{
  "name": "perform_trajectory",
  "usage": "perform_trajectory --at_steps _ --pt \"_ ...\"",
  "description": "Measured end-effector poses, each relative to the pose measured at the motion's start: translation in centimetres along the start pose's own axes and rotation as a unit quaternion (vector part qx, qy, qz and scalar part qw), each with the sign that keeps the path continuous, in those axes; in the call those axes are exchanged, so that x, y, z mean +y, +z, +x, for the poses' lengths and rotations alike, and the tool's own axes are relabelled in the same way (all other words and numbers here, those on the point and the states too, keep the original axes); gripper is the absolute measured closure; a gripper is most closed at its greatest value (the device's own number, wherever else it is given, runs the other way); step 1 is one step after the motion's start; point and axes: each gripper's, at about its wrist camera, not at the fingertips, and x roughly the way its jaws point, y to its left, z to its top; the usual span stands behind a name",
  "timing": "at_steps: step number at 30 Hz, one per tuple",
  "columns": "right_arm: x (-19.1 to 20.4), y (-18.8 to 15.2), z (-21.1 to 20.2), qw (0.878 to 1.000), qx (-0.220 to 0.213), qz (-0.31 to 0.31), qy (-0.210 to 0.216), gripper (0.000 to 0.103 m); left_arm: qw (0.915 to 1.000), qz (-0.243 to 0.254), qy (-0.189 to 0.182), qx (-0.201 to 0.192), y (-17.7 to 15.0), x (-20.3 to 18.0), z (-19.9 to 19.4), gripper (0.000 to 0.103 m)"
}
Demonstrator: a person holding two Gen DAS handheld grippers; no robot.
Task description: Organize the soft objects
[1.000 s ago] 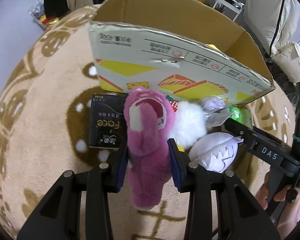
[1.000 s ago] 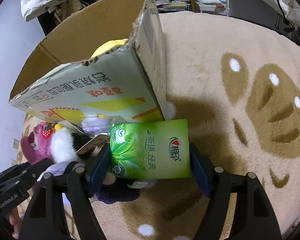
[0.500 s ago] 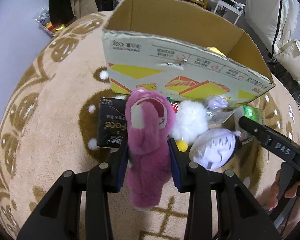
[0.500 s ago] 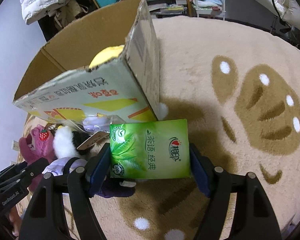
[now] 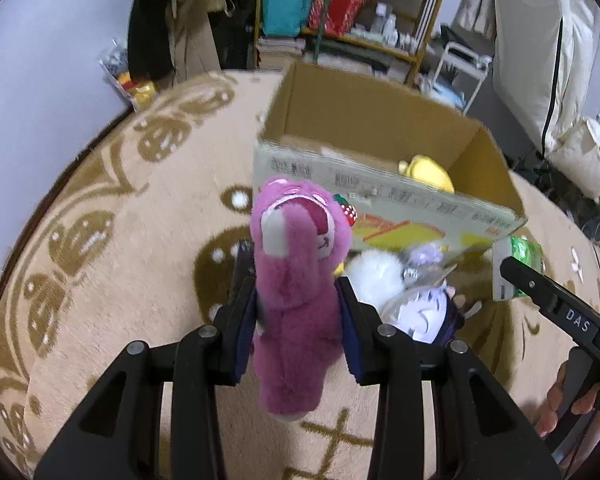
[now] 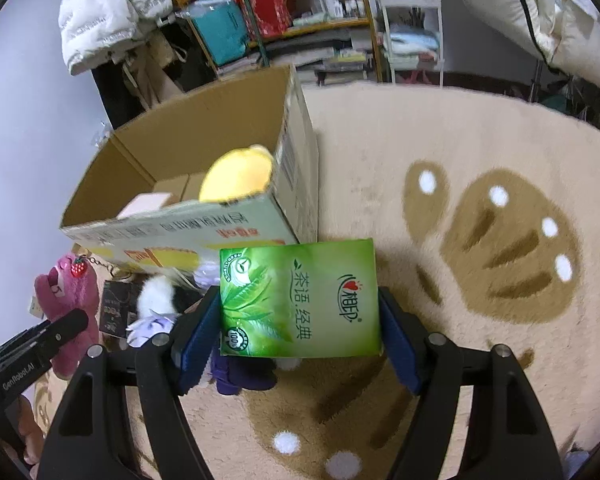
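The pink plush bear [image 5: 296, 304], light and squashy, is pinched at its waist by the left hand-held gripper [image 5: 298, 320] above the rug [image 5: 112, 280], while the right hand-held gripper [image 6: 300, 320] clamps the sides of a yielding green tissue pack [image 6: 300, 300], both just short of the cardboard box [image 5: 380, 120].

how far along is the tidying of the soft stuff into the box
Done: a yellow plush lies in the cardboard box. In hand: left gripper holds the pink bear, right gripper the green tissue pack. Left: white fluffy toy, purple plush on the rug.
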Motion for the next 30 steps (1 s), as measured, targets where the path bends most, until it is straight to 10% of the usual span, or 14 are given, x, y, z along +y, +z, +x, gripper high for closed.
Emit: perform_trajectory --at_steps 30 --pt "3.8 1.3 -7.6 0.979 -0.189 -0.048 0.065 0.025 0.9841 0.025 -0.011 -0.176 1.2 -0.6 -8.0 0.066"
